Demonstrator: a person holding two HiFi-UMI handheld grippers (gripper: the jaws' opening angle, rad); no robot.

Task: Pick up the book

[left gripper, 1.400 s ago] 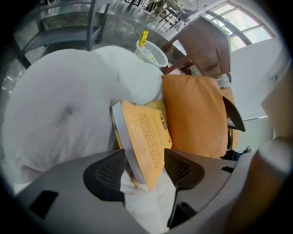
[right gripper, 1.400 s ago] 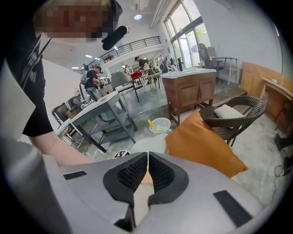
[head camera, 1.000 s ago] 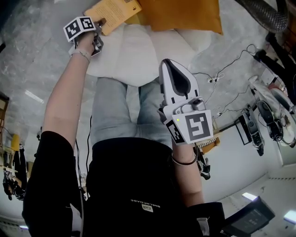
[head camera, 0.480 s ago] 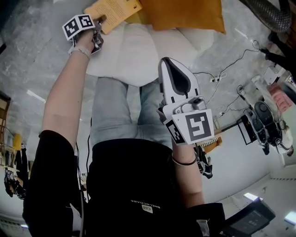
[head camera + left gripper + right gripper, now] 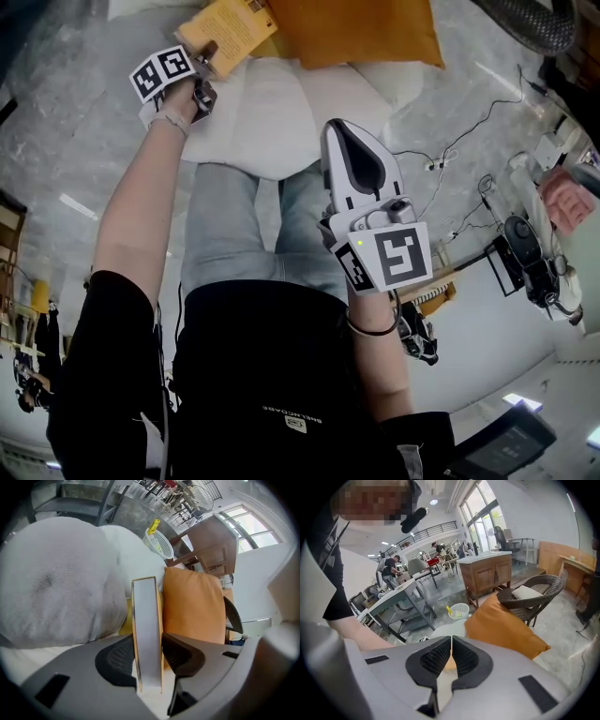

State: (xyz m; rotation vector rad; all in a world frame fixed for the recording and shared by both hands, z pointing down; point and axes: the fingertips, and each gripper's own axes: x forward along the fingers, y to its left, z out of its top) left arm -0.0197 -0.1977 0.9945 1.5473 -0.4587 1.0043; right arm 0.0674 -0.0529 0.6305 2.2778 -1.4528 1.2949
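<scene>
The book [image 5: 230, 28], with a tan-orange cover, lies at the far edge of a white cushion [image 5: 272, 112] beside an orange pillow [image 5: 361, 28]. My left gripper [image 5: 208, 58] reaches to its near corner. In the left gripper view the book [image 5: 146, 620] stands edge-on between the pads of my left gripper [image 5: 149, 654], which have just been closing and now press on both covers. My right gripper [image 5: 342, 131] hangs over the person's lap, apart from the book; in the right gripper view my right gripper [image 5: 451, 653] has its pads together with nothing between them.
The person's legs in jeans [image 5: 220, 225] run under the white cushion. Cables [image 5: 450, 150] trail over the grey floor at the right. A wicker chair [image 5: 534, 595], a wooden cabinet [image 5: 487, 571] and a white basket [image 5: 159, 543] stand beyond the orange pillow [image 5: 501, 625].
My left gripper has closed on the book's corner and shifted a little right and up; the book has swung and tilted with it. The right gripper has stayed put.
</scene>
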